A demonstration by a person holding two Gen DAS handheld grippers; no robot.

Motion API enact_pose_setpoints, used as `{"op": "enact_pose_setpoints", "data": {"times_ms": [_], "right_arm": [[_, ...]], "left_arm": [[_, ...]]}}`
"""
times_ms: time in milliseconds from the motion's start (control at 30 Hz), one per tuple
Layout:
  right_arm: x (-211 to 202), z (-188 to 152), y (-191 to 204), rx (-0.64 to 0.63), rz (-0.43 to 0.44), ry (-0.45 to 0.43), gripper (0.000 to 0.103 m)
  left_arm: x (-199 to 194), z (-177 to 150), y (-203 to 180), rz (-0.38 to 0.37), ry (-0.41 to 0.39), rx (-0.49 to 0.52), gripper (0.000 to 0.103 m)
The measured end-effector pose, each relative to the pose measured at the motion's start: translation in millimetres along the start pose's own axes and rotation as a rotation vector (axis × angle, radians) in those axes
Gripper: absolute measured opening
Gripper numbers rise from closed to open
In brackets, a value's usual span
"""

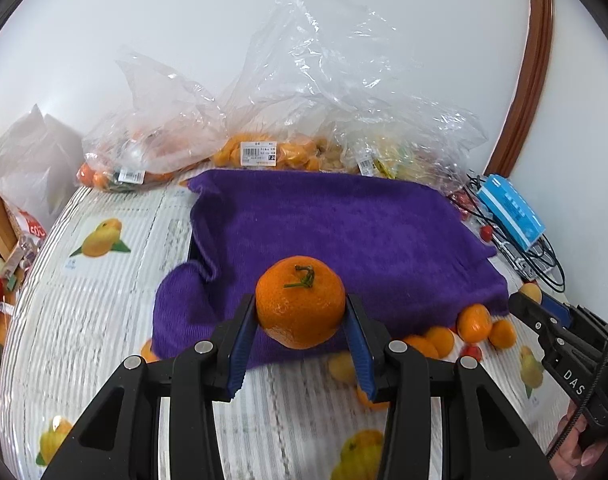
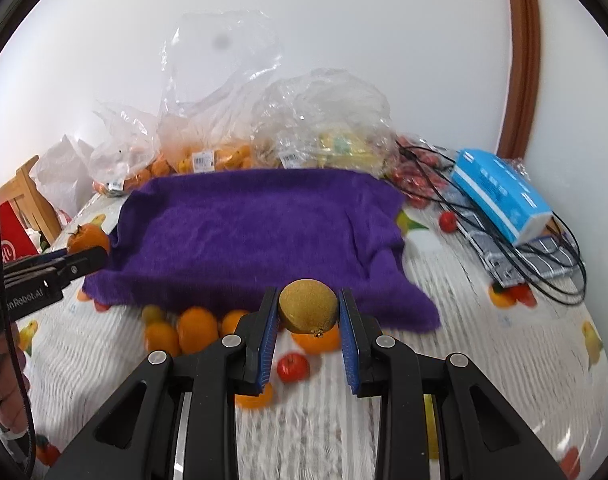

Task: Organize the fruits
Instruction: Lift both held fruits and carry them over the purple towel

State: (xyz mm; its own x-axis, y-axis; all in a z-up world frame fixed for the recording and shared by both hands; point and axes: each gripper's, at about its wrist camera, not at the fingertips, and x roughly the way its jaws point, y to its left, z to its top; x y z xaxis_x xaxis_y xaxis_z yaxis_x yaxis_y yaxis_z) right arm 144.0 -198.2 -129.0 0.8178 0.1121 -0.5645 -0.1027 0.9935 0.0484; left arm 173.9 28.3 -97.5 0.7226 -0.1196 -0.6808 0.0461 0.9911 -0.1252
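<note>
We hold a mandarin clamped in our left gripper, stem up, and a kiwi clamped in our right gripper, its long axis lying across the jaws. Both fruits hang clear of the table, just short of the purple towel's near edge. The towel lies straight ahead of both grippers, so we judge either hand about equally near it. Loose fruit sits below, beside the towel's edge.

"DAS" shows on the right hand-held gripper; "nRobot.AI" on the left hand-held gripper.
</note>
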Motion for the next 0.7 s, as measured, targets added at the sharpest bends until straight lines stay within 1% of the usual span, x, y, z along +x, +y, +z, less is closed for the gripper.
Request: {"op": "enact_pose_setpoints", "data": {"times_ms": [267, 433, 467, 700], "right_arm": [[32.2, 29.2, -0.3, -0.006, 0.019, 0.003, 0.029], [52.1, 41.3, -1.3, -0.015, 0.023, 0.024, 0.029], [55.5, 42.1, -2.0, -0.016, 0.026, 0.029, 0.029], [83.8, 34.8, -2.5, -0.01, 0.051, 0.09, 0.029]], "left_arm": [[34.2, 19.7, 5.3, 0.013, 0.02, -0.009, 0.041], [52.9, 23.0, 7.7, 0.026, 0.033, -0.007, 0.041], [55.6, 22.5, 8.5, 0.03, 0.011, -0.009, 0.041], [70.1, 14.1, 17.6, 0.029, 0.04, -0.042, 0.041]]}}
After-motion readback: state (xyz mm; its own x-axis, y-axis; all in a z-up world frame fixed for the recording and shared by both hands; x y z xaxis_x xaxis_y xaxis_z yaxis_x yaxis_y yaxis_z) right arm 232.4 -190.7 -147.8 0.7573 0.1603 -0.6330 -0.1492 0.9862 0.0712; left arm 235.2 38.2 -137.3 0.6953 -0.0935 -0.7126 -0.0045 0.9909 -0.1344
